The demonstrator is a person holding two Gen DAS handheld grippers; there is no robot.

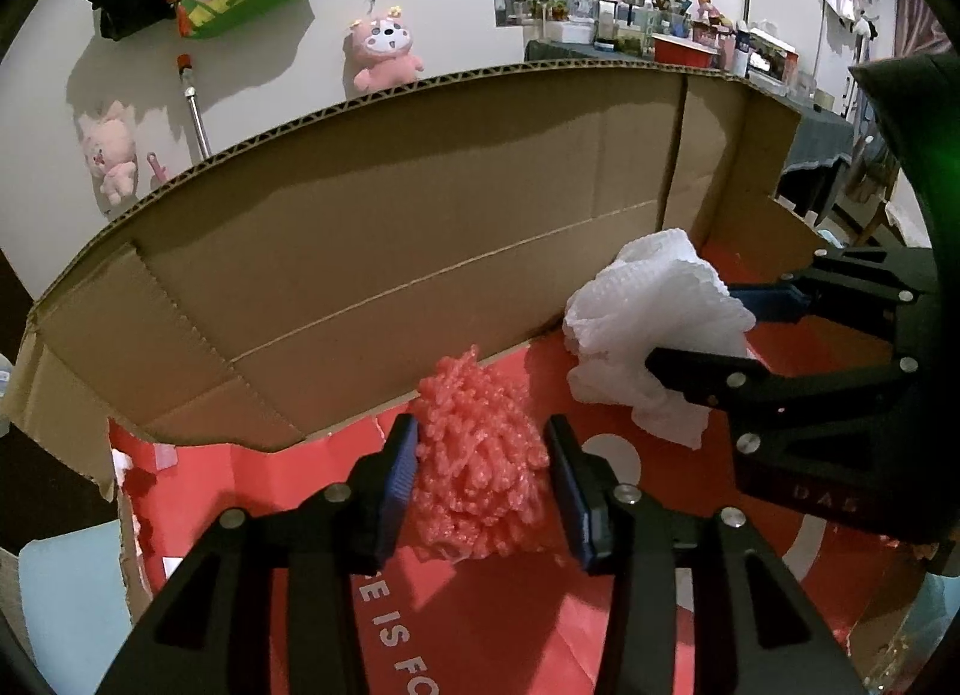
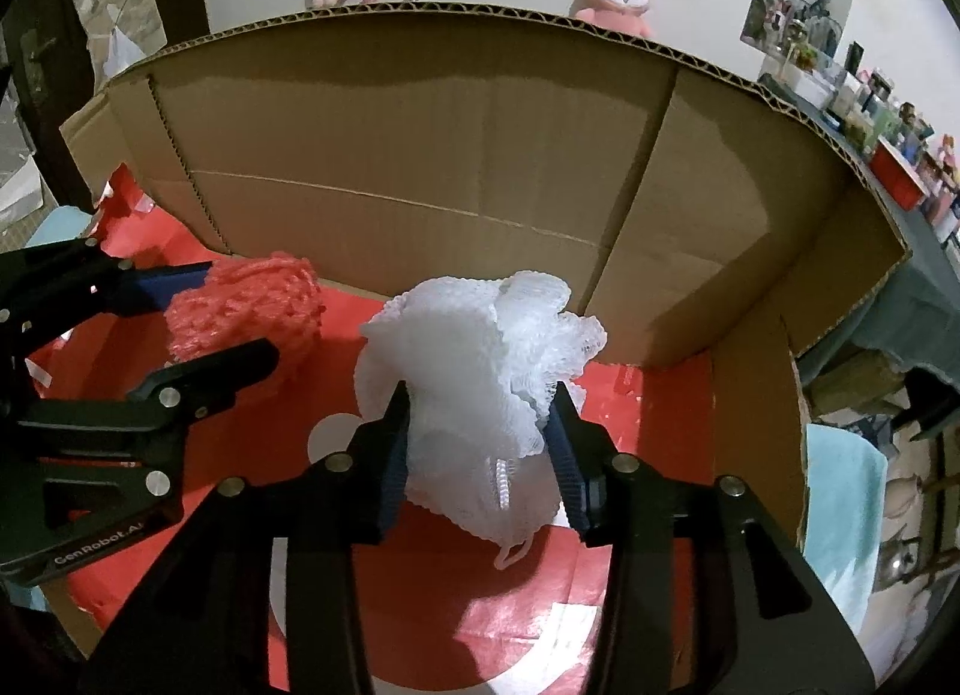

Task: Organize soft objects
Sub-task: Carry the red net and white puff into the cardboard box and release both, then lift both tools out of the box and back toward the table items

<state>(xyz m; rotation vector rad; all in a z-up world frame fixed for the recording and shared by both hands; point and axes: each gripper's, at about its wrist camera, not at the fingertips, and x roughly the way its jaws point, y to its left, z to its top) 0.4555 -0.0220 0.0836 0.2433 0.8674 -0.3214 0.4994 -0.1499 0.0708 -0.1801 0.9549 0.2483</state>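
**A:** Closest to the lens on the left side, what sits between the fingers?

**B:** Between the pads of the left gripper (image 1: 480,485) lies the pink foam net (image 1: 480,461), resting on the red floor (image 1: 510,635) of the cardboard box (image 1: 360,227). The jaws stand partly apart. One pad touches the net's edge and the other shows a sliver of gap, so I judge the hold slack, not a firm pinch.

**B:** Same story on the right. The right gripper (image 2: 483,455) has the white mesh puff (image 2: 474,359) between its pads, jaws part-open. The mesh bulges against both pads, but whether they squeeze it I can't tell. Its loop hangs just below the fingertips onto the red floor.

**A:** So which step is this?

**B:** Looks like the drop-off: both soft things are down inside the box, side by side, the white one ahead and to the right of the left tool.

**A:** And beyond them?

**B:** Just past both sits the box's far wall, then a pink plush toy (image 1: 384,53) on the room wall behind.

**A:** Next move?

**B:** Probably widen both jaws fully, then lift straight back so the mesh doesn't snag on a pad.
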